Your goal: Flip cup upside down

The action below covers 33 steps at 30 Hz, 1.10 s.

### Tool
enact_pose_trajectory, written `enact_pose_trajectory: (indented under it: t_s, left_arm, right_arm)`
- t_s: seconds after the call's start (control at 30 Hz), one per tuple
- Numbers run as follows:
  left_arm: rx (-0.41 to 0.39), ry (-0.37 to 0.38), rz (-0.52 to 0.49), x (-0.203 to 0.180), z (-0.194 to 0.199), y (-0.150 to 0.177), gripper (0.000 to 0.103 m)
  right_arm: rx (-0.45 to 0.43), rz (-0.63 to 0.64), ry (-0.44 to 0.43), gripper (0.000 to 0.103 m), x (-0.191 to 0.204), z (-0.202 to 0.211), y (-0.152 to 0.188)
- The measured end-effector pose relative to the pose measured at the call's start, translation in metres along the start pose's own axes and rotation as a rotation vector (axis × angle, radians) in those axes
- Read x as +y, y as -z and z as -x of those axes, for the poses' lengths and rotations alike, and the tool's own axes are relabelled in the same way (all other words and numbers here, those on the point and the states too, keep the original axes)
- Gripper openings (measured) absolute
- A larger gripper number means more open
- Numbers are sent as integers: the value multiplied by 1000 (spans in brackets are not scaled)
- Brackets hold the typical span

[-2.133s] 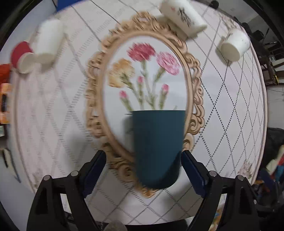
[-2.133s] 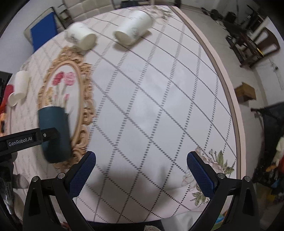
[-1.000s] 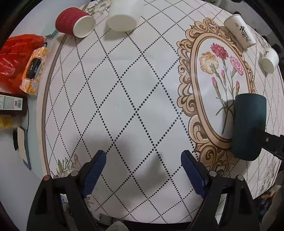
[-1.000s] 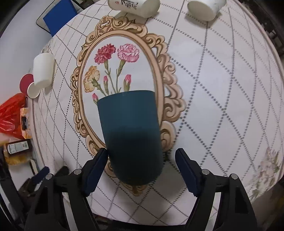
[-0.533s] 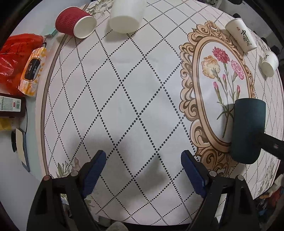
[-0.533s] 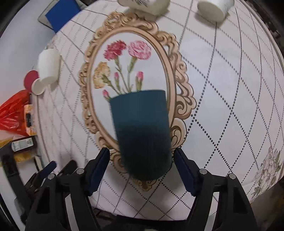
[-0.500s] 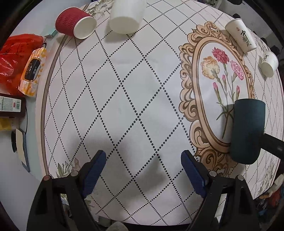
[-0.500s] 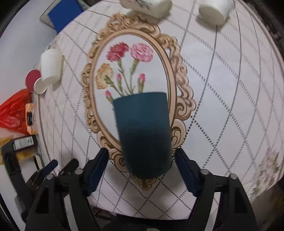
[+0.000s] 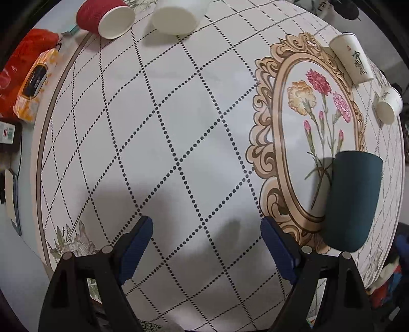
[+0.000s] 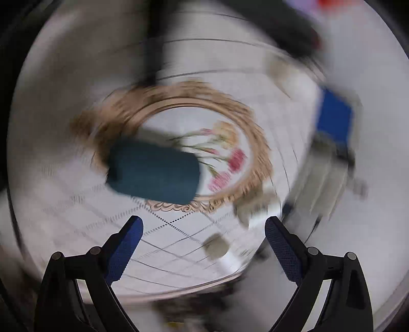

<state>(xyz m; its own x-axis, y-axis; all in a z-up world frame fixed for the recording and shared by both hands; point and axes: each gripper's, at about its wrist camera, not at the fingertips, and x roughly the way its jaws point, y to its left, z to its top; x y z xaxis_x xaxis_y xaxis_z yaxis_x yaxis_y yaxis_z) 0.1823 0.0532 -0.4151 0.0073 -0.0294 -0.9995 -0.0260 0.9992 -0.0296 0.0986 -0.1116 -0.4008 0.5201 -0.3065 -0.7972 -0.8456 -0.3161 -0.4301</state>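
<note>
A dark teal cup [image 9: 350,199] stands mouth down on the table, on the lower rim of the printed oval flower frame [image 9: 278,143]. In the left wrist view it is to the right of my left gripper [image 9: 207,245], which is open and empty over bare tablecloth. The right wrist view is blurred by motion. There the teal cup [image 10: 153,173] shows ahead and left of my right gripper [image 10: 203,242], which is open, empty and apart from it.
A red paper cup [image 9: 104,18] and a white cup [image 9: 176,15] lie at the far left edge. Two white paper cups [image 9: 351,61] [image 9: 388,107] lie at the far right. Orange packets [image 9: 33,84] sit off the table's left edge.
My right gripper has drawn back from the teal cup and swung round fast, blurring its view. The cup stays on the frame print. My left gripper has hardly moved.
</note>
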Motion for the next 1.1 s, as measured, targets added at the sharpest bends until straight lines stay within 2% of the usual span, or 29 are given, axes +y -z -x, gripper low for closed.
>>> enact_pose_trajectory:
  t_s: [0.07,0.2,0.3,0.47,0.63,0.97,1.1]
  left_arm:
    - [-2,-11,19,0,-4,-1,86]
    - [5,-32,40,5,-12,1,87]
    - [12,-40,55,15,-22,-6,87]
    - [11,-51,75,19,-38,-8,87]
    - [9,-53,86,26,-44,-5,87]
    - [10,-47,87,33,-47,-1,87]
    - [11,-48,87,32,-47,-1,87]
  right_arm:
    - [-16,175,8,98,19,-11,-1]
    - [-66,489,82,98,52,-31,-2]
    - [-99,670,129,98,69,-43,1]
    - [-139,883,192,97,84,-60,2]
    - [-153,1015,223,97,82,-76,5]
    - [-173,1191,231,95,70,-109,26]
    - [-183,1205,225,88,67,-113,30]
